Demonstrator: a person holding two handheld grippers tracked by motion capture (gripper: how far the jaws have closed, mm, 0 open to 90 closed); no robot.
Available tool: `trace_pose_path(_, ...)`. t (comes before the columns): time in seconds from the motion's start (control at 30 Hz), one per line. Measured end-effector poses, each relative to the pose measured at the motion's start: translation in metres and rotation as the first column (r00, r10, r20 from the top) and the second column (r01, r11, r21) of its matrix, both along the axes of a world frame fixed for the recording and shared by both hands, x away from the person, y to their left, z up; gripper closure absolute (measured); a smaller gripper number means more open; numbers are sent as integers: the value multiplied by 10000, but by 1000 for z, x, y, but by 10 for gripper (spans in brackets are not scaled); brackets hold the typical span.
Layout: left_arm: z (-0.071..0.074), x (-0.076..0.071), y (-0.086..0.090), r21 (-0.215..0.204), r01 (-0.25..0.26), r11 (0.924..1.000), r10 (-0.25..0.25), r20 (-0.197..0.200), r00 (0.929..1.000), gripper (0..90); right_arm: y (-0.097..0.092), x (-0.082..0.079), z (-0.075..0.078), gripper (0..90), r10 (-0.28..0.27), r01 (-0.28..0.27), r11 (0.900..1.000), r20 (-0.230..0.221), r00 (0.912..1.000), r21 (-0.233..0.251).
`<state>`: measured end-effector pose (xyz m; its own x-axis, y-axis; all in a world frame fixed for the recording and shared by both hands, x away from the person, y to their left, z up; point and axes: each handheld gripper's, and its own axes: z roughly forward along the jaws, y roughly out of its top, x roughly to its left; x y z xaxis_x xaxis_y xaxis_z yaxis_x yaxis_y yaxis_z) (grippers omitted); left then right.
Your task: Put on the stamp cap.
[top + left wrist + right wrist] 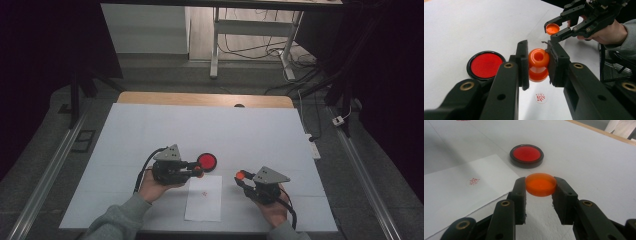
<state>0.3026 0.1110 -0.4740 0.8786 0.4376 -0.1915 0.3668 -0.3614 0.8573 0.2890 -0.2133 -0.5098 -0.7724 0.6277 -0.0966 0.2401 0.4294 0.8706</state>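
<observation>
Low in the high view, near the bottom edge, the person's two hands hold the grippers just above a sheet of paper (pixel 203 198) that carries a small red stamp mark (pixel 204 193). At lower right the right gripper (pixel 242 177) is clenched on an orange cap (pixel 240 175), its pads pressing the cap's rim on both sides in the right gripper view. At centre left the left gripper (pixel 198 170) is clamped on an orange stamp (pixel 538 64), which lies level between the jaws; its open round end faces the camera in the left gripper view. Whether that end is the inked face I can't quite tell — it looks hollow.

Just beyond the left gripper, a round black ink pad (pixel 207 161) with a red centre sits open on the white table cover (pixel 150 125), near the paper's upper edge but apart from it.

Judging by the layout, the stamping appears done — the mark is on the sheet. Cap and stamp are well apart, each in its own gripper, so what looks left is bringing them together to close the stamp, then setting it down.
</observation>
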Motion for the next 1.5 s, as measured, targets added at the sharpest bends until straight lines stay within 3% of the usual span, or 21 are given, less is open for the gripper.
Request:
trace_pose_path(0.63,-1,-1,-1,50,20,10000,-20,1,10000,725,10,-3,1,639,245,-246,9997,-78,9997,-22)
trace_pose_path(1.5,-2,-1,-2,114,57,9999,-57,-21,10000,725,40,-8,-6,638,1156,-1158,9933,-322,9928,-31)
